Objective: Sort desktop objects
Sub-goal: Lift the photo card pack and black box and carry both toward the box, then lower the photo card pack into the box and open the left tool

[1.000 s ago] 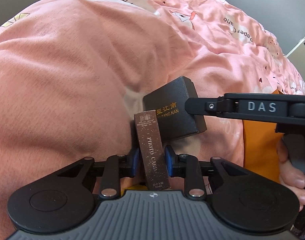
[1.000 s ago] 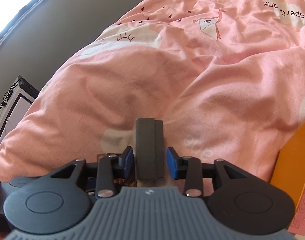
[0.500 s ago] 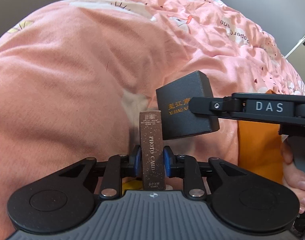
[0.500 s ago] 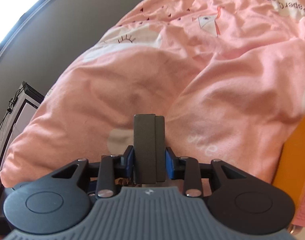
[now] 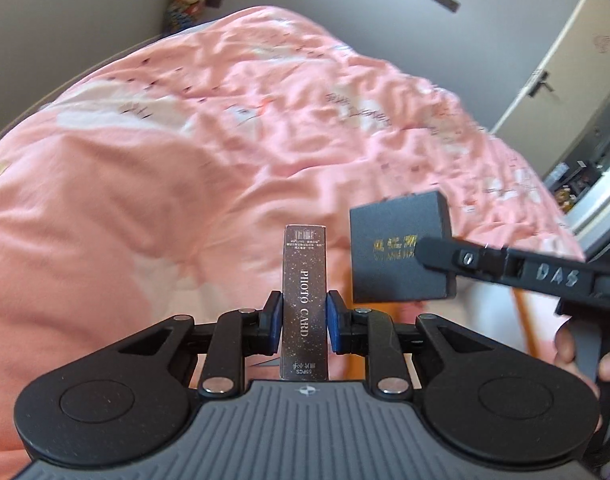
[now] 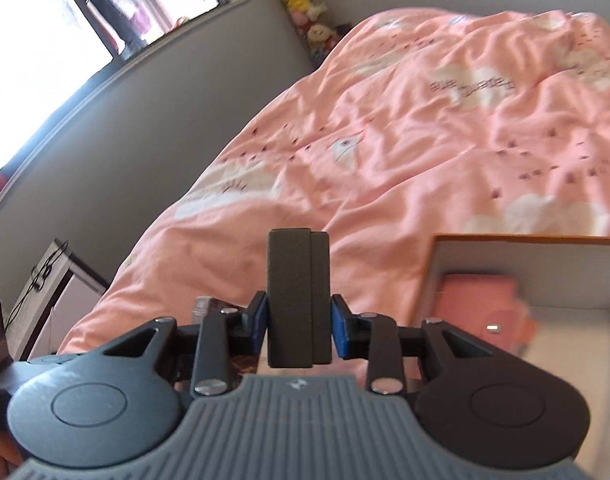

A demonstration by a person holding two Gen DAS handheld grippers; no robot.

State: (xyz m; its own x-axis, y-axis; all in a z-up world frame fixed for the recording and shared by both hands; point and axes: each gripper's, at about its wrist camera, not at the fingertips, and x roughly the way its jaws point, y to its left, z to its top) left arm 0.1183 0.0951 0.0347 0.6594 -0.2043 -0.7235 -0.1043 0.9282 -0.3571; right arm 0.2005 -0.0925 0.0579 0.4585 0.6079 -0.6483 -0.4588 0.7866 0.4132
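Both grippers have risen since a second ago — more wall, a window and a door now show above the pink duvet (image 5: 185,184), and both views are blurred. The left gripper (image 5: 304,322) has just been closing; its blue pads now pinch the slim photo card box (image 5: 304,280), upright at centre frame. The right gripper (image 6: 299,330) has likewise tightened on the dark box (image 6: 298,296), which now sits deeper between the pads. At lower right of the right view an open orange-edged box (image 6: 437,264) has come into sight — a pink item (image 6: 481,304) lies inside.
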